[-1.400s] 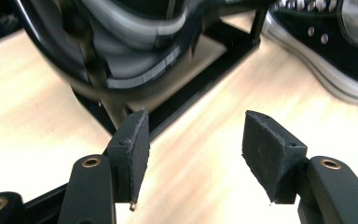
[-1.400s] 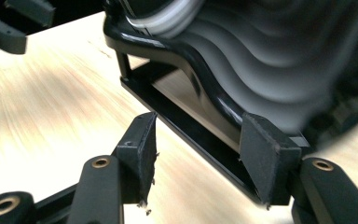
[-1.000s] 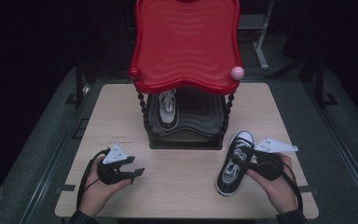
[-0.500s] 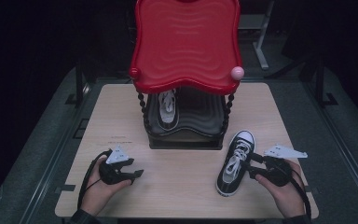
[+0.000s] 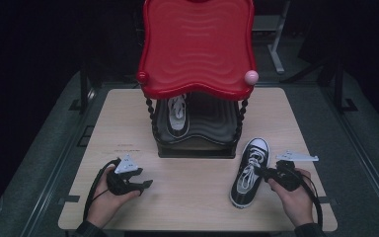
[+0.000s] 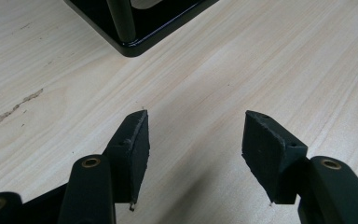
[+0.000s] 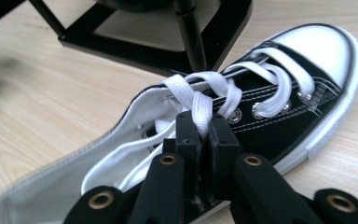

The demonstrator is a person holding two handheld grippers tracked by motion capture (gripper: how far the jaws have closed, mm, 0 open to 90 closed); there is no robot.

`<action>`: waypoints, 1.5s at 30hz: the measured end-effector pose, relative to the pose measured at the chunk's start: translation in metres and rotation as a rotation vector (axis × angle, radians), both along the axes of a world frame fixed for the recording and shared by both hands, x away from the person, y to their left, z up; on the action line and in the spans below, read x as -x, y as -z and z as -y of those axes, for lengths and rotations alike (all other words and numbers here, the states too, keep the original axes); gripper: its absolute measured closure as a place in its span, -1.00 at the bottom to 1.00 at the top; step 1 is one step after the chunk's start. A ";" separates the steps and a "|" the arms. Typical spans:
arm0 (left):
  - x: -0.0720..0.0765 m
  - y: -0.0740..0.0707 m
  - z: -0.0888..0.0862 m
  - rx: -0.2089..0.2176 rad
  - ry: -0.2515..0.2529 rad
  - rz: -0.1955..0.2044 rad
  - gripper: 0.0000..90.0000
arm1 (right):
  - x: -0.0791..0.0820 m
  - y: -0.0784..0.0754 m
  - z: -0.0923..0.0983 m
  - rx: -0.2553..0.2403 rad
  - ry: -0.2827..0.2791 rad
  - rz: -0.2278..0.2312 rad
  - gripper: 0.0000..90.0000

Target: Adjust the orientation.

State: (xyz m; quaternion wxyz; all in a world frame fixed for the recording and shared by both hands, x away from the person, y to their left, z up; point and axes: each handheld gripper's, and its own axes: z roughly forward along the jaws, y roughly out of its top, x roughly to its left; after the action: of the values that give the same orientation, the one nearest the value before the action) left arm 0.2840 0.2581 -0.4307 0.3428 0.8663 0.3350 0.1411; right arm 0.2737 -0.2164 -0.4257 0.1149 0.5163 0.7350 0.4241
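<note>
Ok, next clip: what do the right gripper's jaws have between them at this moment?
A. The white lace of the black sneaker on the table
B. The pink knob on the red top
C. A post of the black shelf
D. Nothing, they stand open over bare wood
A. In the right gripper view the right gripper, whose jaws have just been closing, pinches the white lace of the black sneaker, the jaws meeting on it.

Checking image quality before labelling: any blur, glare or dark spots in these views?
High view: table evenly lit, surroundings nearly black, soft sheen on the red shelf top. Left gripper view: sharp, soft shadows under the jaws. Right gripper view: shoe and white lace sharp, smeared dark patch at the left edge.
</note>
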 end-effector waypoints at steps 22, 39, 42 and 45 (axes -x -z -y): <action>-0.001 0.002 0.004 -0.012 0.017 -0.004 -0.09 | 0.053 -0.021 -0.003 -0.073 -0.046 0.064 0.92; -0.001 0.001 0.009 -0.003 0.030 -0.003 -0.10 | 0.057 -0.028 -0.045 -0.114 -0.164 0.087 0.92; 0.000 0.001 0.011 -0.005 0.039 0.000 -0.10 | 0.049 -0.028 -0.062 -0.104 -0.195 0.093 0.92; 0.000 0.000 0.012 -0.005 0.045 0.003 -0.09 | 0.042 -0.026 -0.078 -0.098 -0.217 0.093 0.92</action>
State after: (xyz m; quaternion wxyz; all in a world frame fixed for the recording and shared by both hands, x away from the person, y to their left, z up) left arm 0.2838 0.2463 -0.4308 0.3443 0.8742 0.3145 0.1355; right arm 0.2316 -0.1385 -0.3994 0.0770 0.4186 0.7589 0.4929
